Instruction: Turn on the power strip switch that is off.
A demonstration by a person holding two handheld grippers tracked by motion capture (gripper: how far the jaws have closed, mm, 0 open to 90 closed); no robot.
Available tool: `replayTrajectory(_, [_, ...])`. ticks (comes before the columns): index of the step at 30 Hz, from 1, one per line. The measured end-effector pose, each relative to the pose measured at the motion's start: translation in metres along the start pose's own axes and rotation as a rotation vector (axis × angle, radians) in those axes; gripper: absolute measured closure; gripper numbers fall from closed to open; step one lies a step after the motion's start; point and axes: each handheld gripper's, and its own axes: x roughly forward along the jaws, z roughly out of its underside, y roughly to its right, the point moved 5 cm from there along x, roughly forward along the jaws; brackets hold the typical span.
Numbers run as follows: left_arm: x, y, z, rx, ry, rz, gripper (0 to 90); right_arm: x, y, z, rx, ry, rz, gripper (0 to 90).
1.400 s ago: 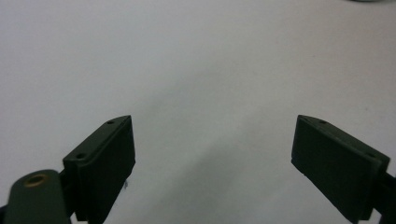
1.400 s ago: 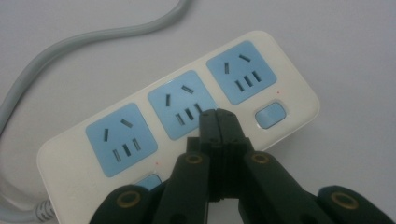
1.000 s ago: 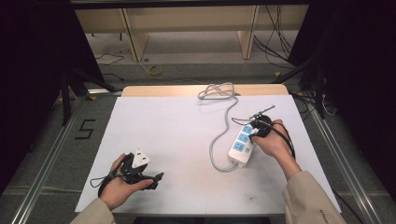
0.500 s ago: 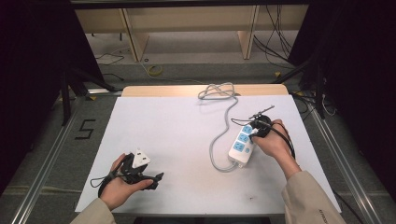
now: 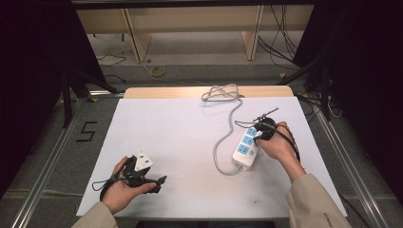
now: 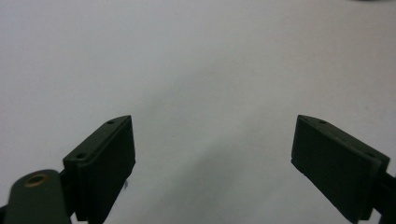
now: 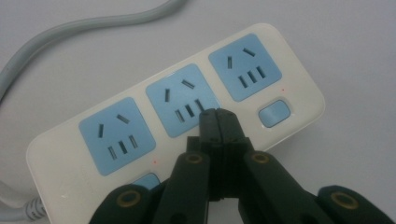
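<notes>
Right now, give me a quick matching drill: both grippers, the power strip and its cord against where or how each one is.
Things:
1. left gripper
2. right gripper
3. power strip
4. cord

States:
A. coiled at the table's far edge
B. fingers wide apart over bare table
C. fingers closed, over the middle socket
D. lying flat, sockets up

Pairs: 1-B, 2-C, 3-D, 4-A

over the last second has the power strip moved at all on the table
No. The power strip lies at the same spot and angle on the white table, same gap to the right edge, with the right gripper still at its middle socket.
</notes>
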Motion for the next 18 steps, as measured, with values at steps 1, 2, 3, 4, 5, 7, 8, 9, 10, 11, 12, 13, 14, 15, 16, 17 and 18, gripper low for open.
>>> replayTrajectory(1, [0.0, 0.0, 0.0, 0.001, -0.001, 0.0, 13.2, 0.0001, 0.0002, 0.0001, 0.0, -0.001, 0.0, 90.0])
replayTrajectory(2, [0.0001, 0.0, 0.0, 0.0, 0.0, 0.0, 13.2, 0.0002, 0.0003, 0.0001, 0.001, -0.001, 0.0, 90.0])
replayTrajectory(3, [0.0001, 0.0, 0.0, 0.0, -0.001, 0.0, 13.2, 0.0002, -0.0002, 0.0001, 0.001, -0.001, 0.0, 90.0])
replayTrajectory(4, [0.0002, 0.0001, 0.0, 0.001, -0.001, -0.001, 13.2, 0.0002, -0.0003, 0.0, -0.001, -0.002, 0.003, 90.0])
replayTrajectory(5, [0.0002, 0.0002, 0.0, 0.001, -0.002, 0.0, 13.2, 0.0002, -0.0002, 0.0, -0.003, -0.004, 0.006, 90.0])
replayTrajectory(7, [0.0003, 0.0003, 0.0, 0.001, -0.001, 0.0, 13.2, 0.0006, -0.001, -0.0004, -0.003, -0.005, 0.01, 90.0])
replayTrajectory(8, [0.0004, 0.0003, 0.0, 0.001, -0.002, 0.0, 13.2, 0.0006, -0.0013, -0.0006, -0.002, -0.007, 0.011, 90.0])
replayTrajectory(9, [0.0004, 0.0003, -0.0001, 0.001, -0.002, 0.0, 13.2, 0.0007, -0.0015, -0.0007, -0.002, -0.011, 0.012, 90.0])
replayTrajectory(10, [0.0003, 0.0003, -0.0001, 0.001, -0.001, 0.0, 13.2, 0.0007, -0.0014, -0.0008, -0.005, -0.013, 0.012, 90.0])
replayTrajectory(11, [0.0002, 0.0003, 0.0, 0.001, -0.002, 0.0, 13.2, 0.0007, -0.0014, -0.0009, -0.004, -0.014, 0.013, 90.0])
replayTrajectory(12, [0.0002, 0.0003, 0.0, 0.001, -0.002, -0.001, 13.2, 0.0007, -0.0014, -0.0009, -0.004, -0.015, 0.013, 90.0])
replayTrajectory(13, [0.0002, 0.0003, 0.0, 0.001, -0.002, -0.001, 13.2, 0.0008, -0.0014, -0.0009, -0.003, -0.015, 0.014, 90.0])
replayTrajectory(14, [0.0002, 0.0003, 0.0, 0.001, -0.001, -0.001, 13.2, 0.0008, -0.0014, -0.0009, -0.003, -0.016, 0.013, 90.0])
replayTrajectory(15, [0.0002, 0.0002, 0.0, 0.001, -0.001, -0.001, 13.2, 0.0009, -0.0013, -0.001, -0.001, -0.015, 0.014, 90.0])
replayTrajectory(16, [0.0002, 0.0003, 0.0, 0.001, -0.001, -0.001, 13.2, 0.0009, -0.0012, -0.001, -0.001, -0.016, 0.013, 90.0])
replayTrajectory(17, [0.0003, 0.0003, 0.0, 0.001, -0.001, -0.001, 13.2, 0.0009, -0.001, -0.001, -0.001, -0.017, 0.014, 90.0])
replayTrajectory(18, [0.0003, 0.0004, 0.0, 0.001, -0.001, -0.001, 13.3, 0.0009, -0.001, -0.001, 0.0, -0.017, 0.014, 90.0])
